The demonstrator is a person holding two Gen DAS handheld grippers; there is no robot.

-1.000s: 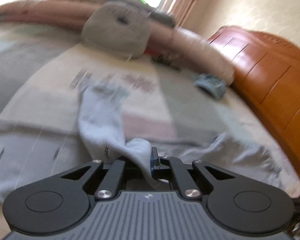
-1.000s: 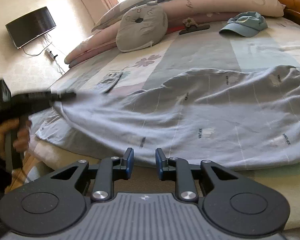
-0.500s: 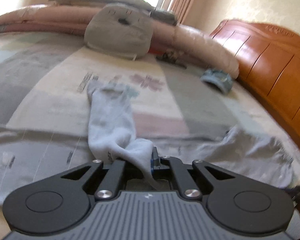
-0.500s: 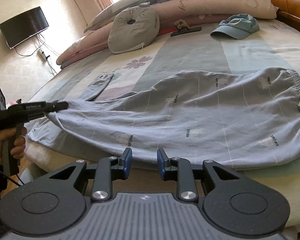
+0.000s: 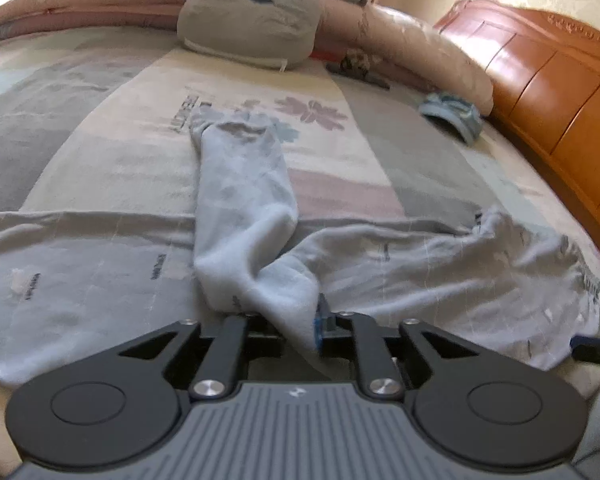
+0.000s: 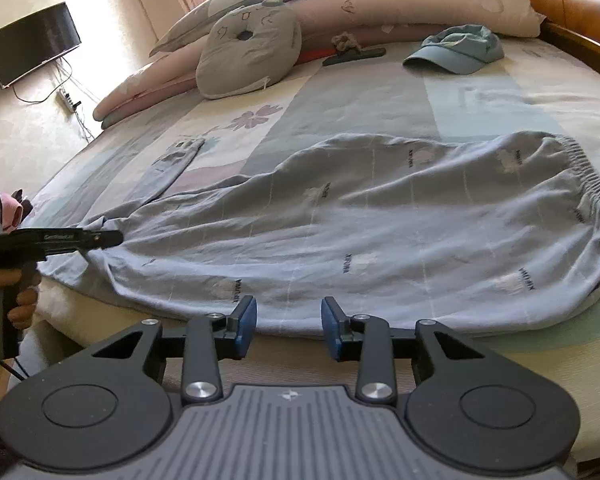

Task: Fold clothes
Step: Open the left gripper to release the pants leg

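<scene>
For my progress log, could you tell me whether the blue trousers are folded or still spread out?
Mostly spread, not folded: the blue trousers lie flat across the bed, one leg stretching away, the left tool pinching fabric at their edge.

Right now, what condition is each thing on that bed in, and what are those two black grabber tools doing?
Left gripper: fingers shut on the pants' leg end.
Right gripper: fingers open, empty, at the pants' near edge.
Blue-grey pants: spread flat across the bed, wrinkled, elastic waistband at the right, one leg angled away.
Blue cap: lying near the pillows.
Grey cat-face cushion: propped against the pink bolster.
Wall TV: screen dark.
</scene>
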